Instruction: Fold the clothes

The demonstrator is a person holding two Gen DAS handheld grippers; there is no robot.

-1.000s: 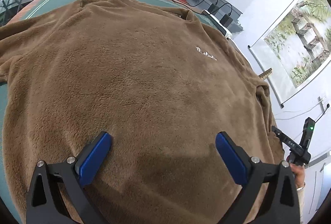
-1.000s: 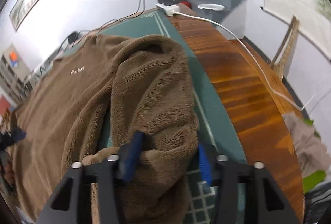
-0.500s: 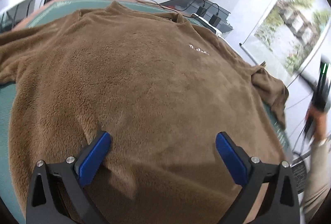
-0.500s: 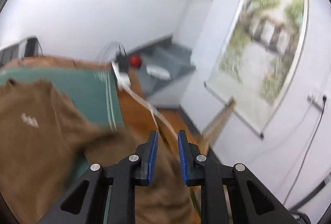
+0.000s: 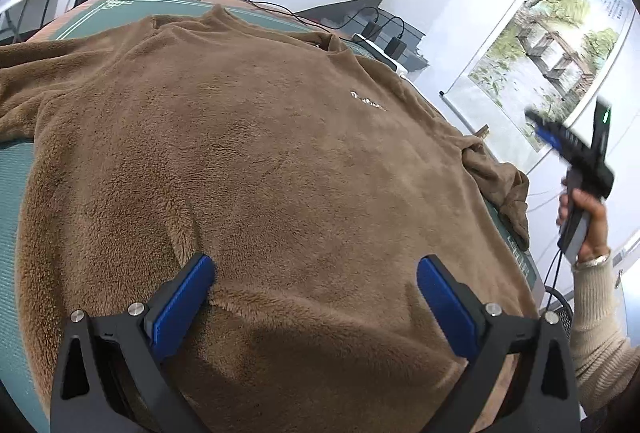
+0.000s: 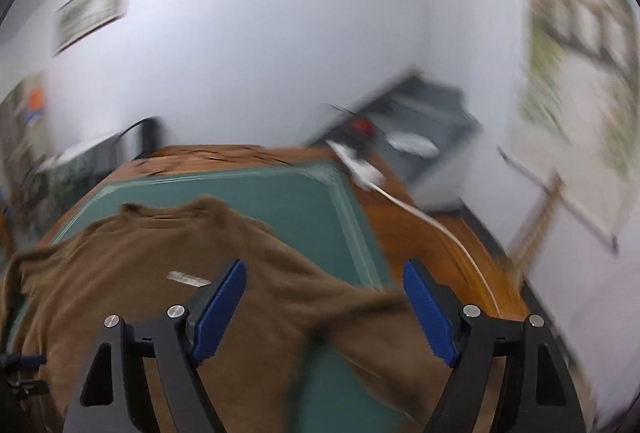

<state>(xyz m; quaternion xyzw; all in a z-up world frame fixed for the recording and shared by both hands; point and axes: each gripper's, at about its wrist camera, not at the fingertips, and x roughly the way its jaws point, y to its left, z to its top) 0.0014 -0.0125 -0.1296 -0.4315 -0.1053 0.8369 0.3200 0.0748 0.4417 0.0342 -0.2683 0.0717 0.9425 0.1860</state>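
The table [image 6: 416, 233], wooden with one green mat [image 5: 12, 201] laid over it, carries one brown fleece sweater [image 5: 260, 161], spread front up with its neckline toward the far edge and a small white logo [image 5: 367, 101] on the chest. Of its two sleeves, we see the right sleeve [image 5: 504, 189] lying bunched at the table's right edge; the left one runs out of view on the other side.

We judge the fold to be at its opening step: the body lies flat and no fold has yet been set.

There are two grippers. The left gripper [image 5: 316, 297] hovers low over the hem with its blue pads wide apart; one pad [image 5: 188, 293] touches the fleece, but nothing is pinched between them. The right gripper [image 6: 324, 309], seen in the left wrist view raised clear of the table in a hand [image 5: 584, 217], has its jaws opening, and in its own blurred view nothing lies between them.

The next move, as we read it, calls for the right gripper to come down and take the bunched sleeve, then carry it across the chest, while the left gripper steadies the hem.

Beyond the table hang two wall pictures, and one white power strip [image 6: 360, 169] sits at the far corner.
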